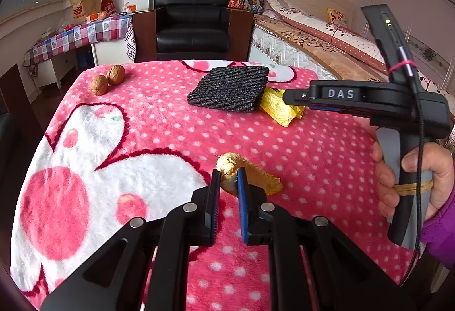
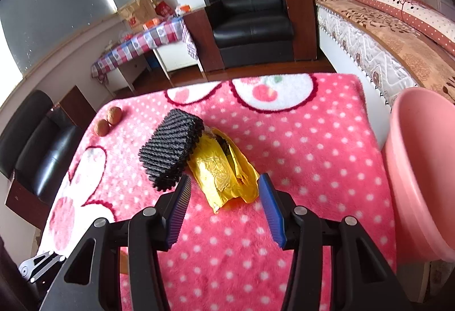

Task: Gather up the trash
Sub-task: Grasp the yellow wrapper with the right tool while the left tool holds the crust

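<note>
Left gripper [image 1: 228,175] pinches the crumpled tan wrapper [image 1: 250,177]; right gripper [image 2: 224,183] hangs wide open, empty, over the yellow bag [image 2: 221,174]

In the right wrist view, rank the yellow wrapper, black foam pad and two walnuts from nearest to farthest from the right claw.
From the right claw:
1. Yellow wrapper, just ahead, reaching between the open fingertips.
2. Black foam pad, just beyond on the left, overlapping the wrapper.
3. Two walnuts, far left near the blanket's far edge; the pair is too close to split.
</note>
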Tool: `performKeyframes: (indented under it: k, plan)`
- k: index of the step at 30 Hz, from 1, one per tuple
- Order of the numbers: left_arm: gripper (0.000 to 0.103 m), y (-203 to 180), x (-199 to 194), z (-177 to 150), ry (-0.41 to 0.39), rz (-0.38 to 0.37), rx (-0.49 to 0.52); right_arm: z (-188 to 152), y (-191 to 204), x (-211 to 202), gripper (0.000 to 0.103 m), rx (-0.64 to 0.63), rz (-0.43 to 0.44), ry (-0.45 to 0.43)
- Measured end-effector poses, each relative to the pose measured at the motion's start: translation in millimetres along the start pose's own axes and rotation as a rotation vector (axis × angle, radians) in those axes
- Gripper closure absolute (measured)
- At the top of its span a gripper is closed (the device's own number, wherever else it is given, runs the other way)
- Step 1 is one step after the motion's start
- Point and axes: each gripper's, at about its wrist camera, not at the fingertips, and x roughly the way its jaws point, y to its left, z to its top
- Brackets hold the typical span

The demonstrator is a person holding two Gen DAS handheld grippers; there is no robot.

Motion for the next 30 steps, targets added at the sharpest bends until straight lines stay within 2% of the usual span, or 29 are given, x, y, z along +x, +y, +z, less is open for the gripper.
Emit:
performKeyframes:
  k: [6,8,11,24,30]
  plan:
    - [0.091,7.2,2.6,0.6,0.011,-0.033,-0.037,0.3,3.3,16.5,0.057,-0.035,-0.012,0.017]
    - [0.091,6.3,2.2,0.0,0.012,-0.034,-0.036,-0.5,4.8,19.7,0.083,-0.043,-0.025,0.031]
    - [0.091,6.4,2.4,0.0,0.014,-0.033,-0.040,-4.1,5.1,16.1,0.090,-0.045,-0.023,0.035]
    - [0.091,8.3,2.2,0.7,0.011,-0.017,-0.050,-42.3,-0.2,-56.8,0.092,0.007,-0.021,-0.004]
    - [0.091,5.9,-0.1,-0.4,0.000,0.004,-0.044,-63.0,-8.5,-81.6,0.092,0.087,0.049,0.012]
